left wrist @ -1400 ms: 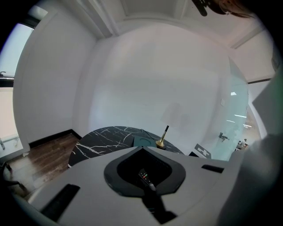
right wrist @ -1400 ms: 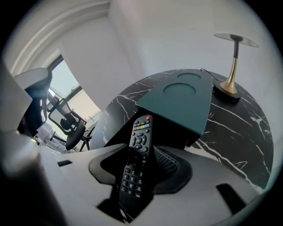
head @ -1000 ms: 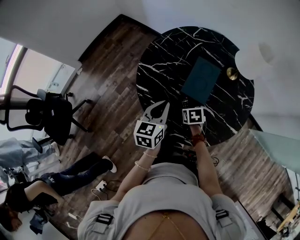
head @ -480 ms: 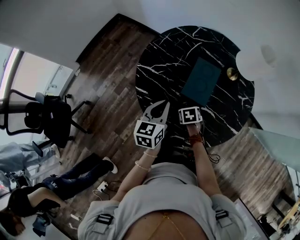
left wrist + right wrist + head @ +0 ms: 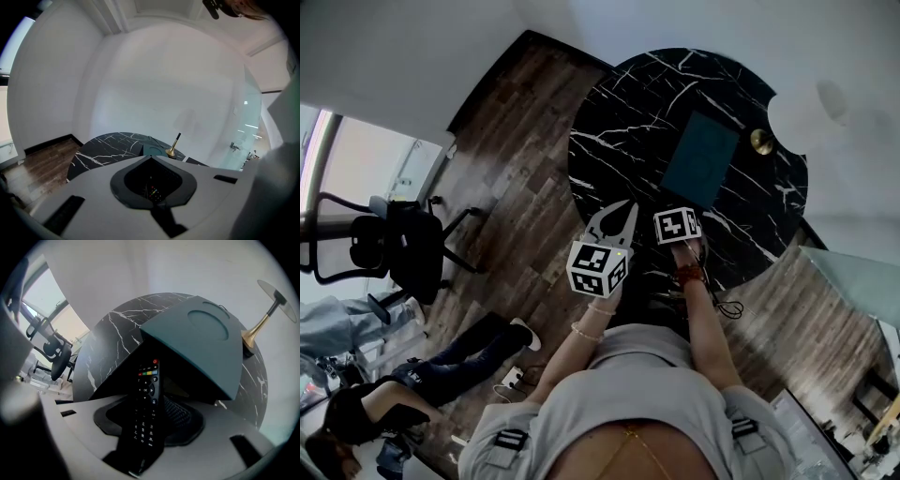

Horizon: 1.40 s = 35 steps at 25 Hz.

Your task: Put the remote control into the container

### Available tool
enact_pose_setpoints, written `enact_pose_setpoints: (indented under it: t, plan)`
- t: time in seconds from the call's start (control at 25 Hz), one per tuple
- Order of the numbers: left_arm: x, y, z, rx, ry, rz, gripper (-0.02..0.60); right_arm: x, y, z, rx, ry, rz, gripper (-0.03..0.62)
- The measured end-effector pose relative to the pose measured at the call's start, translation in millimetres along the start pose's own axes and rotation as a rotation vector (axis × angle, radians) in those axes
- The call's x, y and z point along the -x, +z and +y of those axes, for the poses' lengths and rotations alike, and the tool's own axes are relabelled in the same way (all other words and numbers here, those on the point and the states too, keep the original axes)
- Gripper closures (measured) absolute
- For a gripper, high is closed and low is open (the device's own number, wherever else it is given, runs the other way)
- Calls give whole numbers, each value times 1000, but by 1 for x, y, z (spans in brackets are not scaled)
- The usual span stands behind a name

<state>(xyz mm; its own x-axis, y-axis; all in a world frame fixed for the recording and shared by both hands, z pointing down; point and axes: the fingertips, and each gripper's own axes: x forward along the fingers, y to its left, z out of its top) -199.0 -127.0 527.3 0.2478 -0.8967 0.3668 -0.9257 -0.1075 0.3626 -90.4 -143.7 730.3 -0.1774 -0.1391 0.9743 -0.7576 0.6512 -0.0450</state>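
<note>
Black marble surface (image 5: 628,112) carries the teal box (image 5: 701,157). Your right tongs (image 5: 151,411) pinch the black remote (image 5: 147,390) by its lower end, its top toward the box's near end; its centre key reads OK. Your left tongs (image 5: 617,217), just beside, are pressed together, empty.

This looks like an office or studio rather than a home. A black swivel office chair (image 5: 403,244) stands by a tall window (image 5: 356,159), and a glass partition (image 5: 253,124) closes one side. A white power strip (image 5: 513,378) trails cables over the wood-plank floor (image 5: 516,159) (bare white walls (image 5: 412,56) all round), beside a round black marble tabletop (image 5: 619,112).
</note>
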Motion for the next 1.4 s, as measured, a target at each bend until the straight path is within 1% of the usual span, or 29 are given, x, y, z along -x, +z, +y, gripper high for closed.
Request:
enact_pose_setpoints:
  t: [0.28, 0.4, 0.52, 0.64, 0.72, 0.84, 0.92, 1.04, 1.16, 1.2, 1.24, 1.28, 1.4]
  plan:
    - [0, 2, -3, -12, -20, -1, 577, 7, 4, -2, -24, 35, -39, 411]
    - [-2, 1, -8, -19, -33, 4, 577, 16, 3, -10, -33, 13, -56, 411]
    - [-4, 0, -12, -27, -45, 11, 577, 22, 5, -11, -50, 38, -95, 411]
    - [-7, -5, -17, -37, -60, 26, 577, 32, 6, -1, -99, 112, -137, 411]
    - [-9, -10, -20, -43, -69, 40, 577, 35, 3, -9, -106, 94, -154, 411]
    - [-13, -17, -23, -53, -81, 63, 577, 47, 3, -18, -120, 93, -206, 411]
    - [-16, -22, -26, -59, -89, 77, 577, 55, 4, -21, -108, 101, -251, 411]
    - [-19, -32, -30, -70, -106, 105, 577, 66, 8, -21, -84, 138, -336, 413]
    - [-20, -41, -35, -85, -120, 135, 577, 83, 17, -24, -67, 160, -437, 442]
    - [-20, -44, -36, -90, -122, 144, 577, 88, 19, -26, -61, 159, -469, 467]
    - [-20, -47, -37, -95, -123, 152, 577, 92, 22, -28, -52, 151, -496, 507]
    - [-21, -50, -38, -102, -123, 161, 577, 96, 24, -31, -41, 140, -517, 536]
    - [-22, -60, -41, -115, -129, 189, 577, 99, 28, -38, -3, 116, -538, 553]
